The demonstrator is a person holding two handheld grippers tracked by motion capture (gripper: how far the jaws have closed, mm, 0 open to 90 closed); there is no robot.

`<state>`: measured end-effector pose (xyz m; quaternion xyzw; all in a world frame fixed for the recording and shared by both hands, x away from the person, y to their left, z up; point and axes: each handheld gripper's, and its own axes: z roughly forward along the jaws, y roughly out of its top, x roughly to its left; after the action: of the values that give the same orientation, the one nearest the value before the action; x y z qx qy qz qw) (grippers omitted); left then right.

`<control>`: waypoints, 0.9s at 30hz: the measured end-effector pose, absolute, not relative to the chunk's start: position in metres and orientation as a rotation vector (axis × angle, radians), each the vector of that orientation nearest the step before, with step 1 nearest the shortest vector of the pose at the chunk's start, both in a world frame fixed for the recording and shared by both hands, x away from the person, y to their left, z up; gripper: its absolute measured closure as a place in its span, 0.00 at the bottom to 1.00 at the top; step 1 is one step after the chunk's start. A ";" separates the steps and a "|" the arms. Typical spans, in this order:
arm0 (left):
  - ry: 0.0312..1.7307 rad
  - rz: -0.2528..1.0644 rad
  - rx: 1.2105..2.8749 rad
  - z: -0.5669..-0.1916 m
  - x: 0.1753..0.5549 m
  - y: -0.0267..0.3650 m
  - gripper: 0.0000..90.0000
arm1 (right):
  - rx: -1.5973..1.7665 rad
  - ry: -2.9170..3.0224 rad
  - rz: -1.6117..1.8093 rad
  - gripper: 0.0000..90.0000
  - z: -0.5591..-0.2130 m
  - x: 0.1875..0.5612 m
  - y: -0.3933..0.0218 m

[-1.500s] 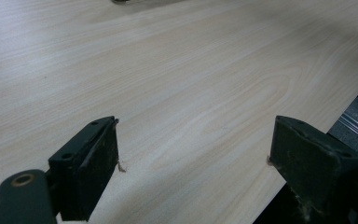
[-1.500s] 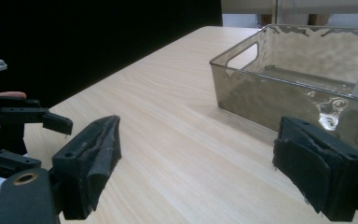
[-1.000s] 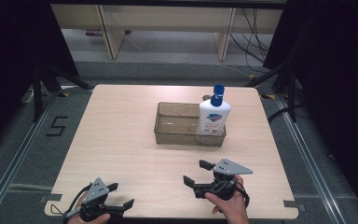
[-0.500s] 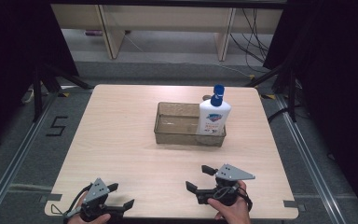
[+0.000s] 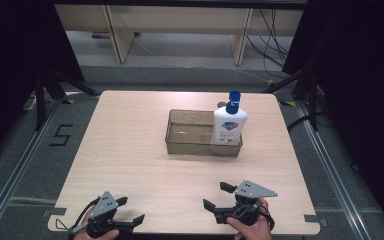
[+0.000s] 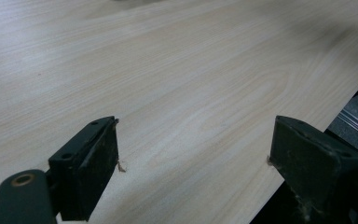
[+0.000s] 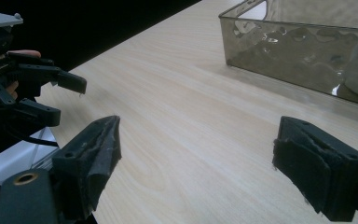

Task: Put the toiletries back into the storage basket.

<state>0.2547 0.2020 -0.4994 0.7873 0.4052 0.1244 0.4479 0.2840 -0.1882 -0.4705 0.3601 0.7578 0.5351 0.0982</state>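
**Tall bottle in a low bin: tipping is the main risk**

The white bottle [image 5: 228, 125] with the blue cap stands upright in the right end of the clear rectangular bin [image 5: 190, 145], which sits toward the far middle of the worktop [image 5: 130, 165]. It rises well above the bin's low wall, so a reach that catches the cap or shoulder would likely topple it, and a grip taken high could drag the light bin along. A squeeze on the smooth, rounded body may also slip.

The left hand-held gripper [image 5: 125, 216] rests at the near left edge, jaws wide apart with nothing between them, bare wood under them in the left gripper view. The right hand-held gripper [image 5: 216, 196] sits at the near right, likewise spread wide and empty, well apart from the bin.

Count: one bottle, one bin, two hand-held grippers, one worktop.
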 end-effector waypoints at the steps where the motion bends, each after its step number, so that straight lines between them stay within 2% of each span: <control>1: 1.003 0.308 1.948 -0.500 0.255 0.202 0.16 | 1.091 2.248 1.601 0.17 -0.470 0.282 -0.188; 27: 0.999 0.302 1.943 -0.502 0.256 0.202 0.16 | 1.018 2.285 1.487 0.17 -0.479 0.266 -0.190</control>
<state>0.2563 0.2018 -0.5017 0.7863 0.4043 0.1222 0.4510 0.2659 -0.1903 -0.4791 0.3475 0.7799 0.5075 0.1157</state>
